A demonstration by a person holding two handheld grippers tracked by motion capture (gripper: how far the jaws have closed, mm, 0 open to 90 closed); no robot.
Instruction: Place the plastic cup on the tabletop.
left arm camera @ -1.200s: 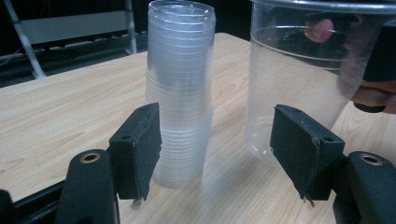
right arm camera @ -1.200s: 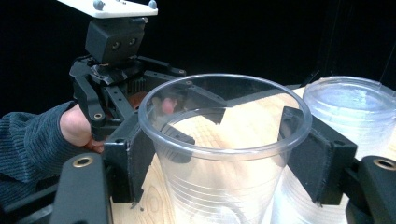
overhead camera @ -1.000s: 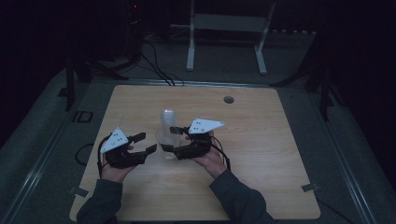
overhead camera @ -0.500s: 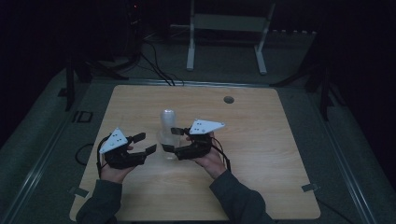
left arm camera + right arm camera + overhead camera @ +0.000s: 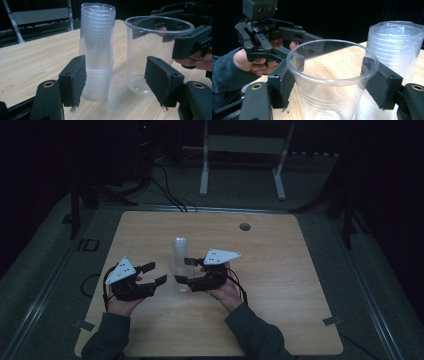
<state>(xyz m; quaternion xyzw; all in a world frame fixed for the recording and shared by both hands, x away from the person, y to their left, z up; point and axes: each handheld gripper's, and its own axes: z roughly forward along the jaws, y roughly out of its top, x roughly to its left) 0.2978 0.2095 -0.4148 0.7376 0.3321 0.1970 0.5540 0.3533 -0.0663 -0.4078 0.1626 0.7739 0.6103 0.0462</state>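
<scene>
A tall stack of clear plastic cups (image 5: 180, 251) stands upside down near the table's middle. One single clear cup (image 5: 183, 283) stands upright on the wood just in front of it. My right gripper (image 5: 183, 271) is shut on this cup (image 5: 329, 82), one pad on each side below the rim, with the stack (image 5: 394, 50) close beside it. My left gripper (image 5: 156, 273) is open a short way to the left and holds nothing. In the left gripper view its jaws frame the stack (image 5: 97, 50) and the single cup (image 5: 147, 55).
The wooden table (image 5: 280, 270) has a small round hole (image 5: 244, 226) near its far edge. Beyond the table, a white metal stand (image 5: 242, 150) and cables (image 5: 167, 190) lie on the dark floor. The person's hands and dark sleeves come in from the near edge.
</scene>
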